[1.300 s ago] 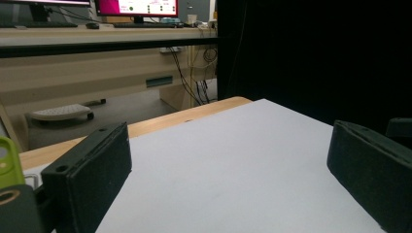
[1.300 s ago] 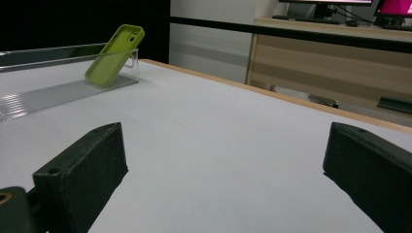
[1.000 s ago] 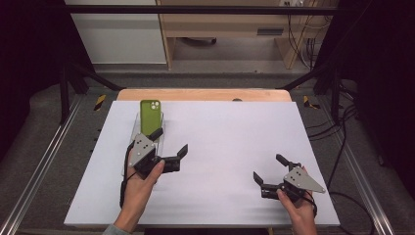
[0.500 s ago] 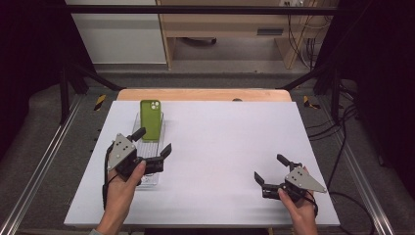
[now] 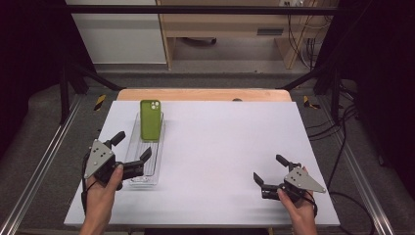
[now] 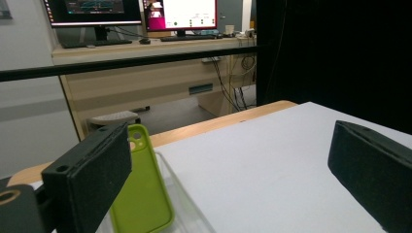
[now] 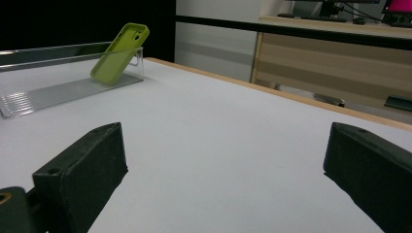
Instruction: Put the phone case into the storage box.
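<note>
Green, the phone case [image 5: 150, 120] leans tilted in the far end of a clear plastic tray [image 5: 147, 169] on the left part of the white worktop [image 5: 220, 147]. The left hand-held gripper [image 5: 131, 147] sits at the near left of that tray, its jaws wide apart with nothing between them; the nearer jaw lies over the tray's near end, though I cannot tell if it touches. From the left gripper view the case [image 6: 141, 194] rises just past the left jaw. Far to the right, near the worktop's near edge, the right hand-held gripper [image 5: 266, 170] is also spread wide and empty, well apart from the tray.
</note>
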A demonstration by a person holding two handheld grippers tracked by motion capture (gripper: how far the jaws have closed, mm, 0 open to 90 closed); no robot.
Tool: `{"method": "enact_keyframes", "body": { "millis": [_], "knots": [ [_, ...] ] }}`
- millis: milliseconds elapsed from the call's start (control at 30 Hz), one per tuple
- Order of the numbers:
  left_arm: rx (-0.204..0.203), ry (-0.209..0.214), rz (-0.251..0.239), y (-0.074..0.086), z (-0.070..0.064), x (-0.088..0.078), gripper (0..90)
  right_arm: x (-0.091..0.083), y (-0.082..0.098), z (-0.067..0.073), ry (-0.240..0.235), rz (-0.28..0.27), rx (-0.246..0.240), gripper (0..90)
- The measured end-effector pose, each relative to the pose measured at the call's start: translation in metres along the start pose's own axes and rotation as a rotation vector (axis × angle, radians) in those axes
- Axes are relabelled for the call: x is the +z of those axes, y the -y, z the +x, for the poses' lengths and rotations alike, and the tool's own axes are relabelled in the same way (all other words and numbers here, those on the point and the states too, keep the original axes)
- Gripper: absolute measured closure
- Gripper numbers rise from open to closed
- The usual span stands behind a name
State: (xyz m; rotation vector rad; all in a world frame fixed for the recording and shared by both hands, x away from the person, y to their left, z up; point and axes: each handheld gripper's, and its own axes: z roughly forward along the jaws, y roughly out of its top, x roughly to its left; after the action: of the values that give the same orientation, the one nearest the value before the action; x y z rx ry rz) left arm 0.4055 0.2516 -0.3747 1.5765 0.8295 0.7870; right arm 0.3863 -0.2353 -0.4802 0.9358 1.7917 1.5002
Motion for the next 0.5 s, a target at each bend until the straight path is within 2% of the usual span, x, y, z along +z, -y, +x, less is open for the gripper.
{"method": "enact_keyframes", "body": {
  "millis": [233, 367, 500],
  "knots": [
    [0.023, -0.019, 0.006, 0.006, 0.011, -0.012, 1.5, 0.001, 0.0, 0.001, -0.006, 0.002, -0.005, 2.1],
    [0.033, -0.003, 0.0, 0.007, 0.016, -0.018, 1.4, 0.0, 0.0, 0.001, -0.006, 0.002, -0.005, 2.1],
    [0.028, -0.015, -0.008, 0.008, 0.02, -0.022, 1.4, 0.001, 0.001, 0.001, -0.007, 0.004, -0.006, 2.1]
  ]
}}
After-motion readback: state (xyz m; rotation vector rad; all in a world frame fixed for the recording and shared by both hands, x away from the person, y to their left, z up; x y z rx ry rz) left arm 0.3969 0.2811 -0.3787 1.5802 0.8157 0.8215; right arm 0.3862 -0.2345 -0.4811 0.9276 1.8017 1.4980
